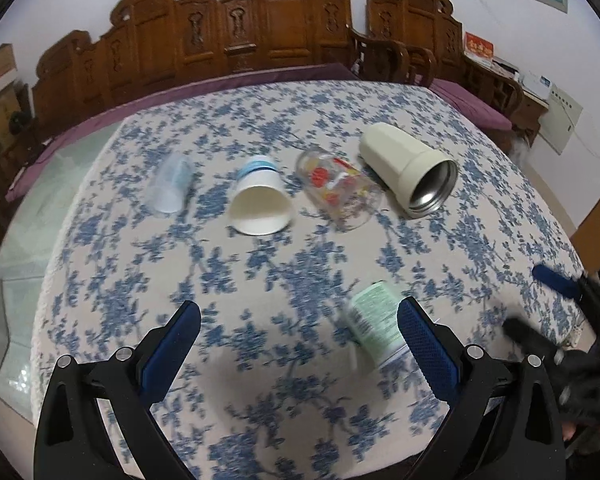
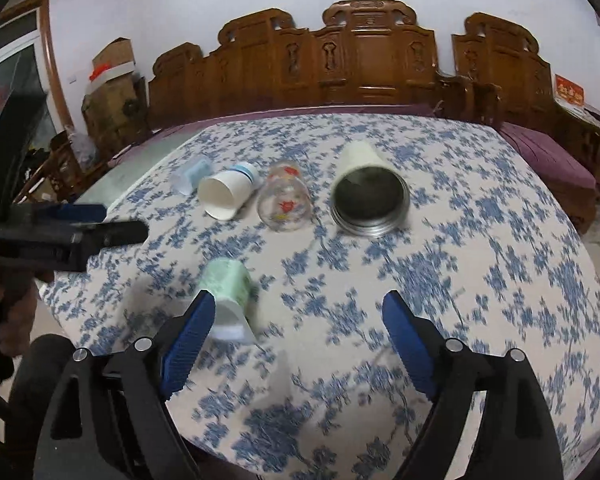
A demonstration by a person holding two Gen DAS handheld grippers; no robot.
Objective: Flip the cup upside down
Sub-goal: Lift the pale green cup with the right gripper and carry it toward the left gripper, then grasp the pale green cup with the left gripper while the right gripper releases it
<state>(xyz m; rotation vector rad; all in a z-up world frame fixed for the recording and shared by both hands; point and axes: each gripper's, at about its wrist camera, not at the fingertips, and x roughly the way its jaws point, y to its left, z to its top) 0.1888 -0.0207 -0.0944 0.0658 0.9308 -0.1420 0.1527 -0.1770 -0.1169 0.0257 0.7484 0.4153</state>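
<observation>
Several cups lie on their sides on the blue-flowered tablecloth. In a far row lie a clear bluish plastic cup, a white paper cup, a printed glass and a cream steel-lined tumbler. A green paper cup lies nearer, just beside my left gripper's right finger, apart from it. My left gripper is open and empty. My right gripper is open and empty, with the green cup by its left finger. The tumbler lies ahead.
A carved wooden bench with purple cushions runs behind the table. The table's left edge drops to a tiled floor. The other gripper shows at the right edge of the left view and the left edge of the right view.
</observation>
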